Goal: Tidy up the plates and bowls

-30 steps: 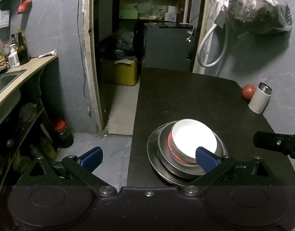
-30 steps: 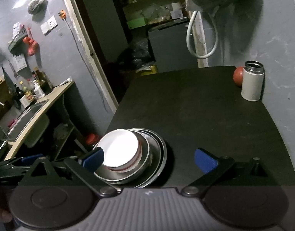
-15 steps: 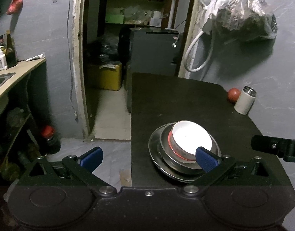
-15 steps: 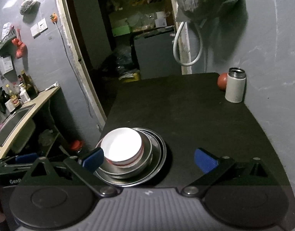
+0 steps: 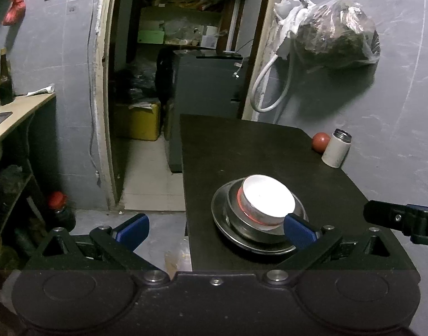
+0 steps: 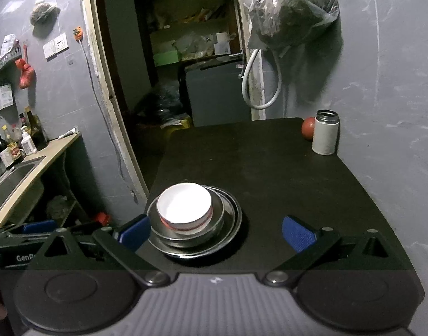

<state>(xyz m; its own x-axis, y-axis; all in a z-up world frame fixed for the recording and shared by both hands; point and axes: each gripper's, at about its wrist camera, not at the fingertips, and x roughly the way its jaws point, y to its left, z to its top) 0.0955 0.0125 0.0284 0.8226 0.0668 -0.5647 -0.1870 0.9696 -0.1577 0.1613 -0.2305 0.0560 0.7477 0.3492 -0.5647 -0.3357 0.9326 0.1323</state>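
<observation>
Left wrist view: left gripper [image 5: 215,228] has its blue-padded fingers [image 5: 132,228] spread wide, holding nothing. Stack sits on the black rectangular table [image 5: 242,145], near its front-left corner: white ceramic bowl with a red band [image 5: 265,200] nested in a shallow steel bowl [image 5: 239,221], which sits on a wide round steel plate [image 5: 218,210]. Right-hand pad overlaps the stack's near-right rim in the picture; contact, cannot tell. Left-hand pad hangs off the table edge, over the grey floor. White cylindrical flask with a steel cap [image 5: 336,148] stands at the table's far right, a red round fruit [image 5: 320,142] just beside it against the wall. Black body of the right gripper pokes in at the right edge. Clear plastic bag of dark stuff [image 5: 335,40] hangs on the grey wall above.

Right wrist view: right gripper [image 6: 216,233] also stands wide apart, empty. Same stack: white bowl [image 6: 184,205] in the steel bowl [image 6: 219,218] on the steel plate [image 6: 233,229], left of centre between the fingers [image 6: 298,233], nearer the left pad; no clear contact. Flask [image 6: 325,132] and fruit [image 6: 307,128] at the far right corner, well apart from the stack. Left gripper's black frame shows low at the left edge. Beige counter with a steel sink [image 6: 15,176] runs along the left wall, bottles at its far end.
</observation>
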